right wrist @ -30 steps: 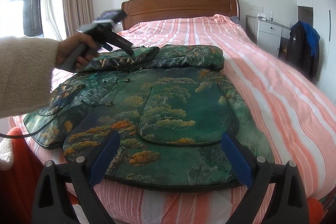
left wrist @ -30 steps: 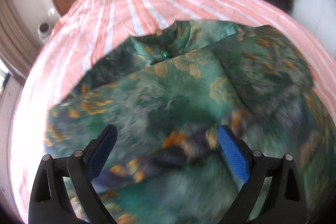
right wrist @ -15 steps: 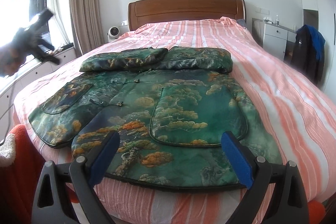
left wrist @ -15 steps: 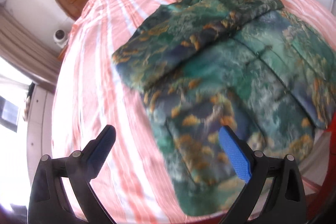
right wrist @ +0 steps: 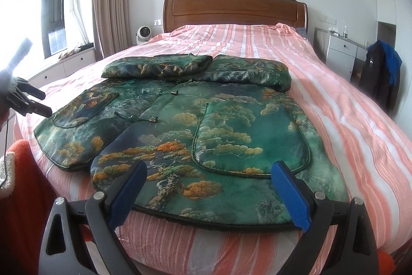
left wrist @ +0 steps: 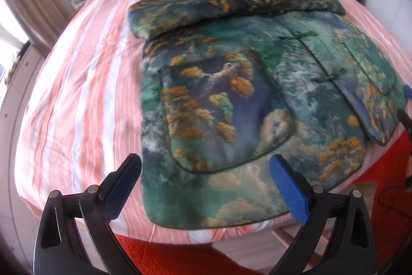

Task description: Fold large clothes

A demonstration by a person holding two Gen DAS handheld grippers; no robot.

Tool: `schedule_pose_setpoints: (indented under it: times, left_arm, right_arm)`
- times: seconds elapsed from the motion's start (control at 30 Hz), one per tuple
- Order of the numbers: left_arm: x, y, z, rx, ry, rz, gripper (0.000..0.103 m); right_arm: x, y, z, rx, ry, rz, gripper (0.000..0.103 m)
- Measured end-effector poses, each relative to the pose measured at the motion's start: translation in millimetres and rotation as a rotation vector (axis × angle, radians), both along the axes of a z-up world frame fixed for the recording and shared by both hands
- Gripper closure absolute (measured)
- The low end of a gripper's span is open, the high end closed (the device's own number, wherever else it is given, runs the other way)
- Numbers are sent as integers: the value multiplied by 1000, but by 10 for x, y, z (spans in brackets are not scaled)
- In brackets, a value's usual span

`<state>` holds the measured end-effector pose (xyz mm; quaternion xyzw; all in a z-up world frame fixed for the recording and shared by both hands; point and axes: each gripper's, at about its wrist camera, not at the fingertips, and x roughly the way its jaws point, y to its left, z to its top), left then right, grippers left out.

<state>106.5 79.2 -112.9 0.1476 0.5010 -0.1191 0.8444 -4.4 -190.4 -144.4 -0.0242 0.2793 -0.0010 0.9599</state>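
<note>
A large padded green satin jacket printed with orange pine trees and pale clouds lies face up across the foot of a bed covered in a pink-and-white striped sheet. Its hem reaches the near edge of the mattress, and both sleeves are already folded across the top so that they lie side by side as a band below the collar, leaving a compact rectangle that seems ready for the next fold. Two rounded patch pockets sit on the front panels, and small knotted frog fasteners run down the overlapping centre closure. The right tool, black-framed with blue textured pads, hovers just above the hem on the jacket's pocket side with its jaws spread wide and nothing between them; it appears placed to take the bottom edge. The left tool is likewise wide apart and holding nothing, poised over the opposite lower corner of the jacket, near the side edge of the mattress, probably so both corners can be lifted together. In the right wrist view it shows at the far left, held in a hand, though glare from the window blurs it badly. Behind the bed stand a brown wooden headboard, a small round white fan and a white bedside cabinet, with a dark garment hanging near it.
</note>
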Motion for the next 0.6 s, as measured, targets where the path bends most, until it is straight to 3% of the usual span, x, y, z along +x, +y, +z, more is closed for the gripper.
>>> schedule_pose_setpoints:
  times: [0.2, 0.6]
  left_arm:
    - [77, 336, -43, -115, 15, 145, 3]
    - [65, 649, -122, -125, 7, 266, 3]
  right_arm:
    - [33, 140, -39, -32, 12, 24, 7]
    - [46, 309, -118, -71, 32, 77, 7]
